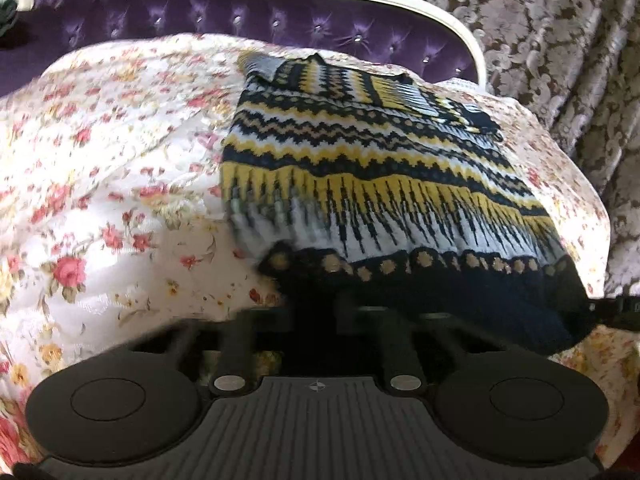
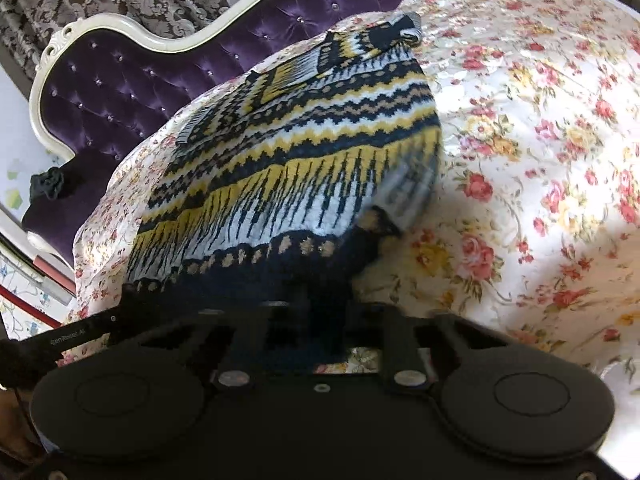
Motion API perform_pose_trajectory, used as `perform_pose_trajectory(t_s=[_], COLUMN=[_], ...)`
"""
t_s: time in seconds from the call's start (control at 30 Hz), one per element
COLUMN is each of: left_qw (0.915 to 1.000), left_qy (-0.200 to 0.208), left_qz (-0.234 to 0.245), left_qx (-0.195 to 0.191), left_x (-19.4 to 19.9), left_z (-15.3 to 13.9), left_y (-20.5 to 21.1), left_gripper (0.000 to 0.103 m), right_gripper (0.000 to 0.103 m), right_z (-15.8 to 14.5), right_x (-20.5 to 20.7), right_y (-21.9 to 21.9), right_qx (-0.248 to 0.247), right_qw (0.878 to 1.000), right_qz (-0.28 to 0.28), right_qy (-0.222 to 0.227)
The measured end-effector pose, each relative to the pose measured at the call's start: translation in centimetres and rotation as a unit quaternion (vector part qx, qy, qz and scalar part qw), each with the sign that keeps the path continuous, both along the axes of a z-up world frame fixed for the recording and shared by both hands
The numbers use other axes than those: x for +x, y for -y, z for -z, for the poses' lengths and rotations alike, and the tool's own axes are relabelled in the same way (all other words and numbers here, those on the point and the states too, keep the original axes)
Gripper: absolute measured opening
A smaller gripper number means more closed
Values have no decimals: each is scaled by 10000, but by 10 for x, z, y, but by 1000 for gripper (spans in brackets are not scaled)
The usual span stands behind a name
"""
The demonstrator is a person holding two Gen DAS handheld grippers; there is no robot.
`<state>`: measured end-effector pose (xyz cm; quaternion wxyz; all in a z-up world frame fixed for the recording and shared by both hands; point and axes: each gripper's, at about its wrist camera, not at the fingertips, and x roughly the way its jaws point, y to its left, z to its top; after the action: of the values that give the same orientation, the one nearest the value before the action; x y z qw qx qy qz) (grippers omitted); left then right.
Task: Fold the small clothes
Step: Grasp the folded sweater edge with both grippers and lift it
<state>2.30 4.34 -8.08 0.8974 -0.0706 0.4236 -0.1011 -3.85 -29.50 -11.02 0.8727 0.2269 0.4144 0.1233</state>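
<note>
My left tongs (image 1: 316, 304) clamped on dark hem of knit sweater (image 1: 360, 168), near hem's left corner. My right tongs (image 2: 320, 312) pinched on same hem, near its right corner. Both point down at slant. Sweater, navy/yellow/white zigzag pattern, lies spread on floral bedspread (image 1: 100, 160), hem toward near bed edge, collar end toward purple tufted headboard (image 1: 180, 20). Near hem looks bunched at both tongs. Patterned curtain (image 1: 560, 40) behind headboard.
</note>
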Motion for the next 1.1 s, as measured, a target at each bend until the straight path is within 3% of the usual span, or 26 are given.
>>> perform_pose_trajectory(t_s=[0.23,0.6,0.83,1.1], left_qw=[9971,9853,9806,9800], left_qy=[199,921,1405,1550], left_qz=[-145,281,87,-317], left_qx=[-721,-1409,-1362,-1210], left_x=[3,60,117,198], left_z=[-31,-118,-140,-122], left_y=[-22,-32,-21,-9], left_gripper=[8,8,8,8], right_gripper=[20,19,19,19], right_z=[-19,-107,-141,-128], right_x=[-1,47,113,214], right_y=[12,27,28,26], right_qx=[494,1020,881,658], right_qw=[9986,9892,9839,9848], right_qz=[-28,-398,-334,87], right_qy=[175,972,1518,1607])
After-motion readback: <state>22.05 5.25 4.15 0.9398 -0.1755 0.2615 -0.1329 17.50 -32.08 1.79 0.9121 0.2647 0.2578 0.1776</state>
